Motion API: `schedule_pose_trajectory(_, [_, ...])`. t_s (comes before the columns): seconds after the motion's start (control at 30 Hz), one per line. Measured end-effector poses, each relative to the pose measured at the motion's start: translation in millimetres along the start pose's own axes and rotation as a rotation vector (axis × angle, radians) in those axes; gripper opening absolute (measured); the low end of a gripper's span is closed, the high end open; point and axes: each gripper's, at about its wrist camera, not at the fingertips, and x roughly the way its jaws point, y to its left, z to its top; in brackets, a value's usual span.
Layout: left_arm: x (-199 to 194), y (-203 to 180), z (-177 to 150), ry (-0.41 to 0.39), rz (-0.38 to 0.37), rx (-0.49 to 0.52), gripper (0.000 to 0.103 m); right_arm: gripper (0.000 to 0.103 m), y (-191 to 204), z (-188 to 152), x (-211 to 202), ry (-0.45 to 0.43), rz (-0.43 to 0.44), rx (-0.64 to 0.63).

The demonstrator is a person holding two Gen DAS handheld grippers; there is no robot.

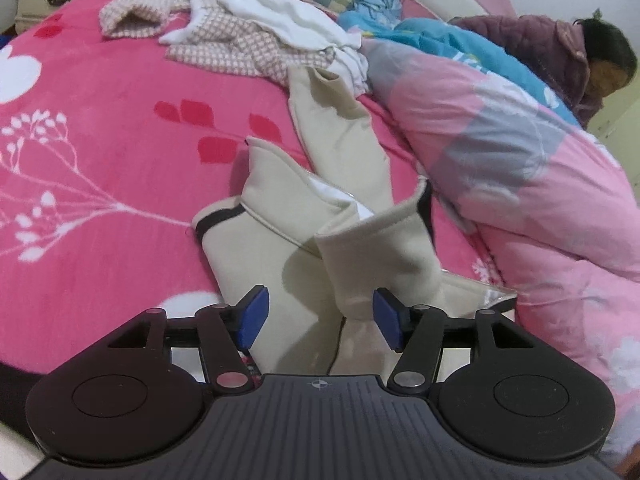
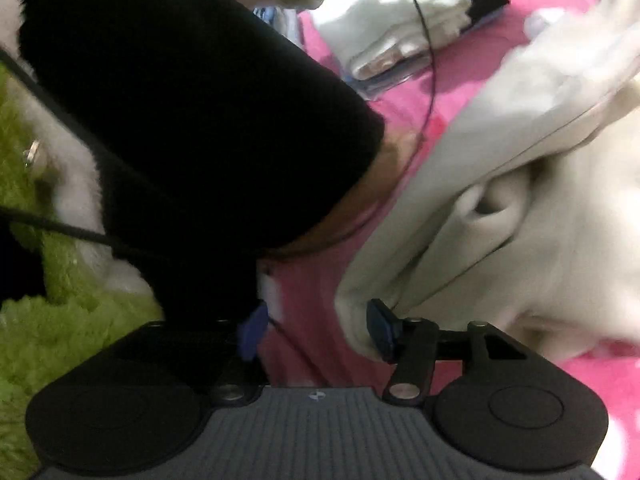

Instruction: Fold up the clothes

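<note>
A cream garment [image 1: 340, 152] lies rumpled on the pink bedspread [image 1: 100, 140], one long part running away from me and folded parts raised close by. My left gripper [image 1: 318, 320] hangs over its near end, open, with cream cloth lying between the blue pads [image 1: 252, 320] but not pinched. In the right wrist view the same cream garment [image 2: 520, 220] fills the right side. My right gripper [image 2: 316, 330] is open over pink bedspread [image 2: 312, 300], and the garment's edge touches its right pad [image 2: 380, 328].
A heap with a checked garment [image 1: 224, 44] and a white one [image 1: 288, 16] lies farther back. A pink and grey quilt [image 1: 520, 160] bulks on the right, with a person in a purple jacket [image 1: 540, 44] behind. A black sleeve [image 2: 180, 100], green fluffy fabric [image 2: 48, 340] and a thin cable [image 2: 430, 60] crowd the right view.
</note>
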Motion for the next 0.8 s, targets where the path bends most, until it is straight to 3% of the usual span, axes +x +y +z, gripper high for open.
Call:
schedule_pose_trajectory(0.17, [-16.7,1.3,-9.1,-0.001,-0.105,0.008,0.07,0.073,-27.2,7.6,-77.3,-0.09,0.019,-0.028])
schedule_pose_trajectory(0.27, [-20.6,-7.0,-15.1,0.002,-0.175,0.015,0.083,0.086,-57.8,4.6,-133.5,-0.274,-0.019,-0.01])
schedule_pose_trajectory(0.33, [-17.0,-15.4,-16.9,0.002,-0.2,0.021,0.092,0.099,-89.3,7.1,-154.7,-0.423,-0.145,0.074])
schedule_pose_trajectory(0.4, [-8.1,-24.7,-16.8,0.007,-0.205,0.021,0.096,0.098,-125.4,10.5,-161.0,-0.509,-0.323,0.214])
schedule_pose_trajectory(0.5, [13.4,-36.5,-10.6,0.021,-0.145,-0.013,0.096,0.093,-186.9,17.0,-153.3,-0.529,-0.508,0.457])
schedule_pose_trajectory(0.57, [29.3,-40.1,-5.9,0.036,-0.082,-0.049,0.096,0.091,-216.8,22.5,-143.7,-0.512,-0.605,0.545])
schedule_pose_trajectory(0.63, [42.7,-42.0,-2.1,0.048,-0.012,-0.082,0.089,0.089,-243.1,24.4,-135.8,-0.479,-0.683,0.611])
schedule_pose_trajectory(0.67, [48.3,-42.4,-0.8,0.054,0.013,-0.1,0.078,0.087,-255.5,20.2,-135.0,-0.45,-0.703,0.643])
schedule_pose_trajectory(0.8, [59.6,-37.6,-2.7,0.071,0.041,-0.156,0.045,0.053,-288.3,5.0,-118.2,-0.336,-0.709,0.746])
